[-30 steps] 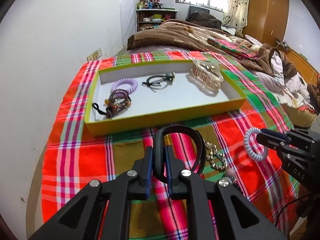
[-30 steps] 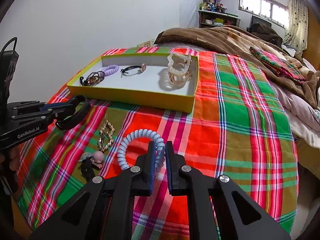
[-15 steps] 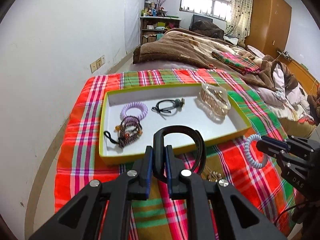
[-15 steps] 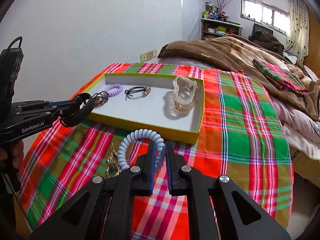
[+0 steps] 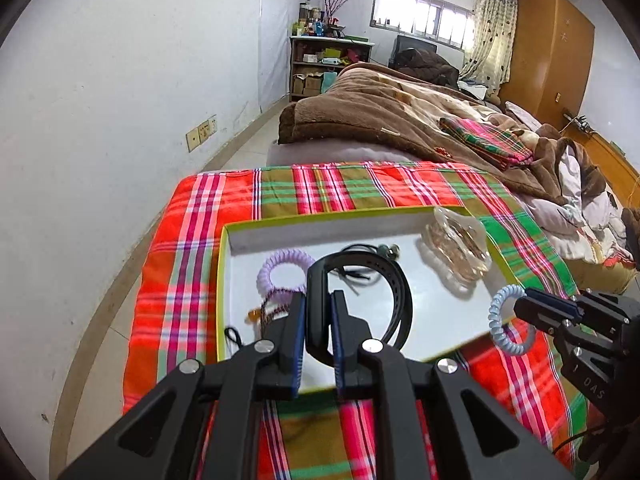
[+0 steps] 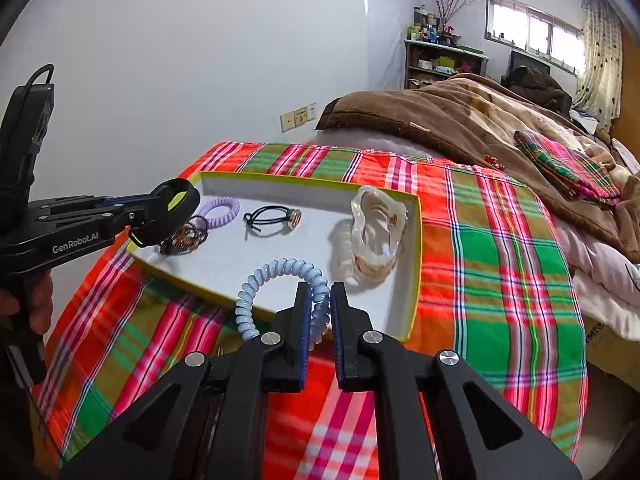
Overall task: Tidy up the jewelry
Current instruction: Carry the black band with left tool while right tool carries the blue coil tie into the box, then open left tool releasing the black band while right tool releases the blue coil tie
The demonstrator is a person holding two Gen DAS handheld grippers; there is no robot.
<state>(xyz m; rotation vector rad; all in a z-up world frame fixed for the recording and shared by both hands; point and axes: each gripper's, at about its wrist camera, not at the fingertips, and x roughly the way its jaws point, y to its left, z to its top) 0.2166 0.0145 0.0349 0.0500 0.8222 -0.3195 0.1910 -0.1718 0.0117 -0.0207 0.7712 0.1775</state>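
My left gripper (image 5: 318,320) is shut on a black bracelet (image 5: 394,292) and holds it in the air over the near left part of the yellow-rimmed tray (image 5: 360,213). It also shows in the right wrist view (image 6: 136,216). My right gripper (image 6: 318,312) is shut on a light blue spiral hair tie (image 6: 276,276), held above the tray's near edge (image 6: 416,280); the tie also shows in the left wrist view (image 5: 500,320). In the tray lie a purple spiral tie (image 6: 220,210), a beaded bracelet (image 6: 182,236), a black hair tie with a button (image 6: 276,218) and a clear claw clip (image 6: 376,236).
The tray sits on a plaid cloth (image 6: 500,264) over a table. A white wall (image 5: 100,140) runs along the left. A bed with a brown blanket (image 5: 380,112) lies behind, and the table's right edge (image 6: 580,340) drops off toward it.
Both grippers have risen and moved forward with their items, from above the cloth in front of the tray to over the tray's near part. The loose pieces on the cloth have left view.
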